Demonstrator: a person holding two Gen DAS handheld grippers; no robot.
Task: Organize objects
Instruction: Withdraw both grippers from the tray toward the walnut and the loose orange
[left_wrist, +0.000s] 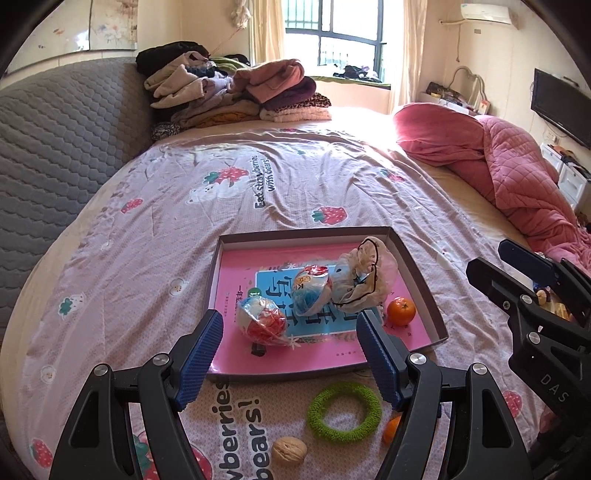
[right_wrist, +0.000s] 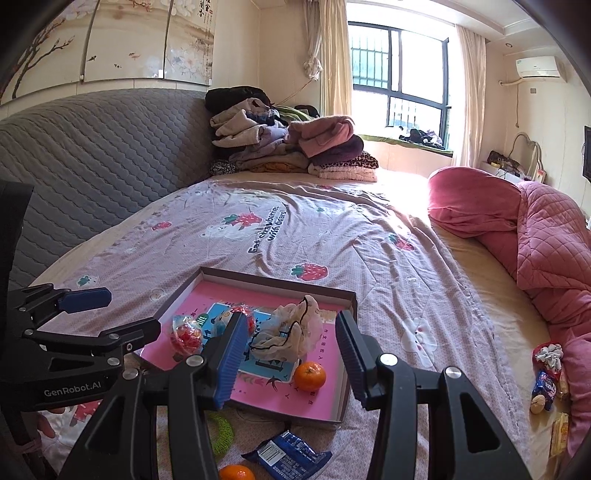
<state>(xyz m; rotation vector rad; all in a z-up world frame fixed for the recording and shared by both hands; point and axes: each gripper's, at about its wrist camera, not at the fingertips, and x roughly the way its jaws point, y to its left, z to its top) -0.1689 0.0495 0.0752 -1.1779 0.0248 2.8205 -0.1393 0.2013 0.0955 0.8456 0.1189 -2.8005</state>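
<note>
Both the left gripper (left_wrist: 290, 354) and right gripper (right_wrist: 291, 354) hover wide apart, holding nothing. The shallow box (left_wrist: 417, 273) on the bed (left_wrist: 295, 177) contains two wrapped balls, a mandarin (left_wrist: 401, 311) and a crumpled bag (left_wrist: 365, 273).

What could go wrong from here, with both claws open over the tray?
1. The tangerine in the tray is round, and the bedding under the shallow tray looks soft; a nudge could roll it.
2. The loose mesh pouch with its black cord could snag on the right claw.
3. The left claw hangs over the wrapped ball; its crinkly wrap may slip when squeezed.
</note>
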